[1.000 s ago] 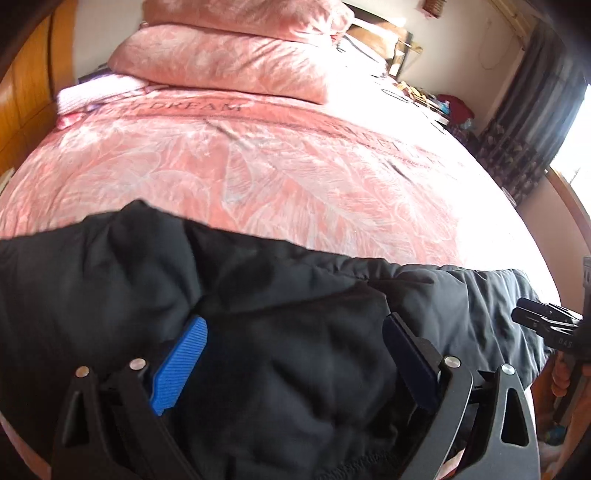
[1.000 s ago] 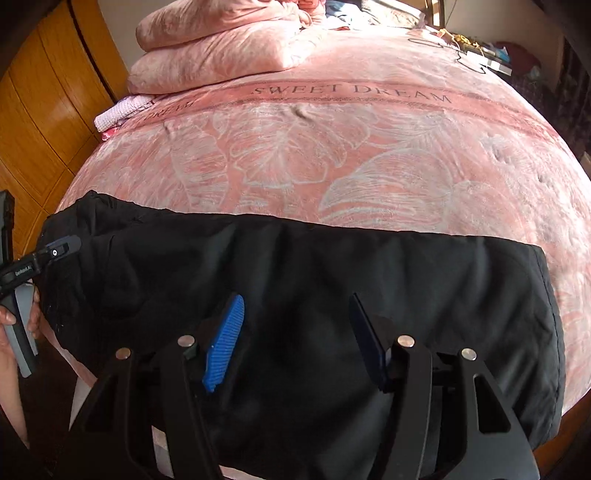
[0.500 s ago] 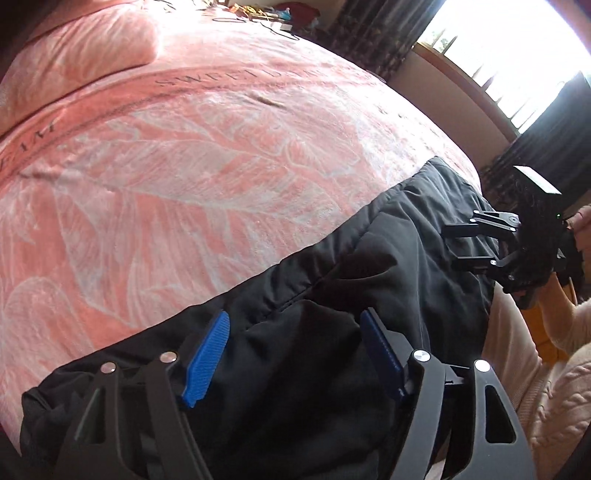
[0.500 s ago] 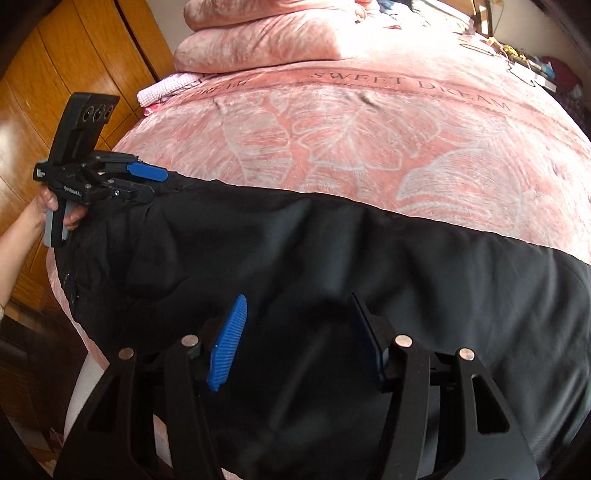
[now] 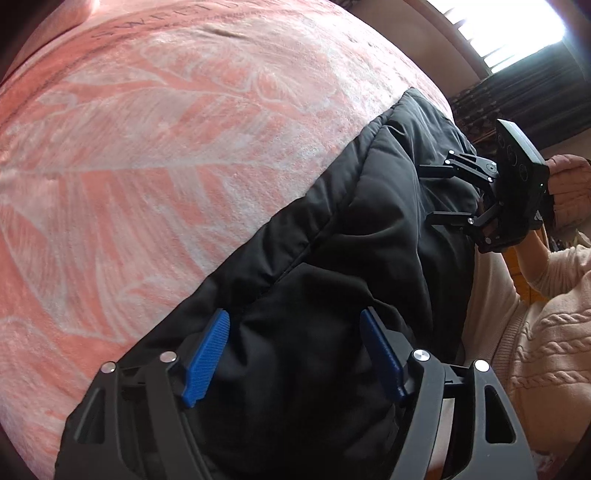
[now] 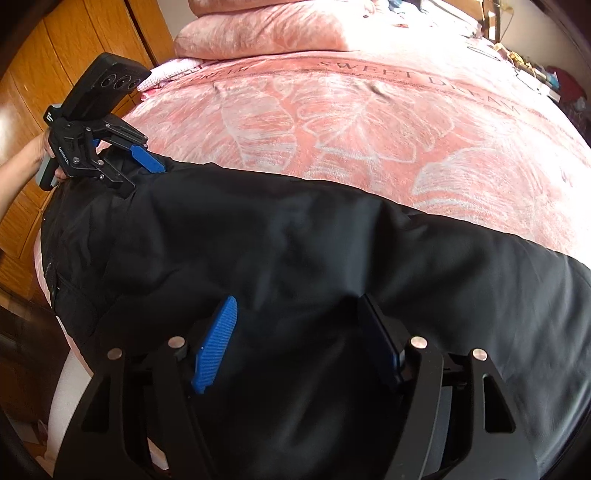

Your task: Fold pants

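Along the bed's [image 5: 155, 155] near edge the pants [image 5: 332, 295] lie lengthwise. In the left view, your left gripper [image 5: 295, 350] has swung toward the right gripper [image 5: 439, 195]; jaws spread. In the right view, your right gripper [image 6: 299, 343], jaws spread, has moved closer over the cloth: both look poised to grasp for a fold.

One pair of black pants [image 6: 295, 258] lay along the bed's [image 6: 351, 122] near edge. Two claws were there, left claw [image 5: 295, 347] and right claw [image 6: 299, 339]. Two pink pillows [image 6: 258, 33] sat stacked at the bed's far edge.
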`<control>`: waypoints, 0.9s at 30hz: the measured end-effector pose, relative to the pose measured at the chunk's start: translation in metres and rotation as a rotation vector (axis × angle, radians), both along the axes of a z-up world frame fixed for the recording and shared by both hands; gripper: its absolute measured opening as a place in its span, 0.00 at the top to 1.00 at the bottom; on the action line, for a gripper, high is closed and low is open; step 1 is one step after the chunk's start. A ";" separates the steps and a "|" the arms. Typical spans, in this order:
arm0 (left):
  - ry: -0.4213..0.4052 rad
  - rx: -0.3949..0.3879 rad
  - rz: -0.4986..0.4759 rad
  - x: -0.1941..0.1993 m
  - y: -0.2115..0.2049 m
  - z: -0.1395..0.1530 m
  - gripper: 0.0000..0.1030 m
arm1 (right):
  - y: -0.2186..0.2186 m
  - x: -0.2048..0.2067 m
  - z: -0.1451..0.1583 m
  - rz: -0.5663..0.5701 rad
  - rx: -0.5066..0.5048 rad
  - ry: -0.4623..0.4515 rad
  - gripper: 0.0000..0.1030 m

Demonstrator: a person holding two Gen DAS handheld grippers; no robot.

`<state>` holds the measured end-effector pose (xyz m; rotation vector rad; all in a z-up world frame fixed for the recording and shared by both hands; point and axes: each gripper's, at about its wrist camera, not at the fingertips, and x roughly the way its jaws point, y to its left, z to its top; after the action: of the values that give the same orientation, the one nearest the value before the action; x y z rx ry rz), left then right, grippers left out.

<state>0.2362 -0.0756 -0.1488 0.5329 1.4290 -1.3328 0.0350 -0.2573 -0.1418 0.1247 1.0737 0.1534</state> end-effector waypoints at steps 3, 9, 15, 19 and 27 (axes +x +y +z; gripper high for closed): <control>-0.067 0.033 -0.032 -0.006 0.002 0.003 0.53 | -0.003 0.000 0.000 -0.009 0.018 -0.001 0.33; -0.179 0.059 -0.030 -0.015 0.011 0.009 0.87 | -0.003 0.002 -0.001 -0.017 0.031 -0.005 0.32; -0.411 -0.014 0.131 -0.024 0.023 0.029 0.94 | -0.006 0.005 -0.001 -0.047 0.035 -0.010 0.32; -0.416 0.016 0.125 -0.031 0.030 0.013 0.93 | -0.005 0.009 -0.003 -0.051 0.034 -0.008 0.30; -0.685 0.014 0.370 -0.060 0.039 0.051 0.53 | -0.022 -0.008 0.010 -0.103 0.077 -0.028 0.30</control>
<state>0.1765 -0.0367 -0.0983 0.6211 0.9071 -0.7369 0.0272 -0.2795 -0.1318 0.2464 1.0312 0.1030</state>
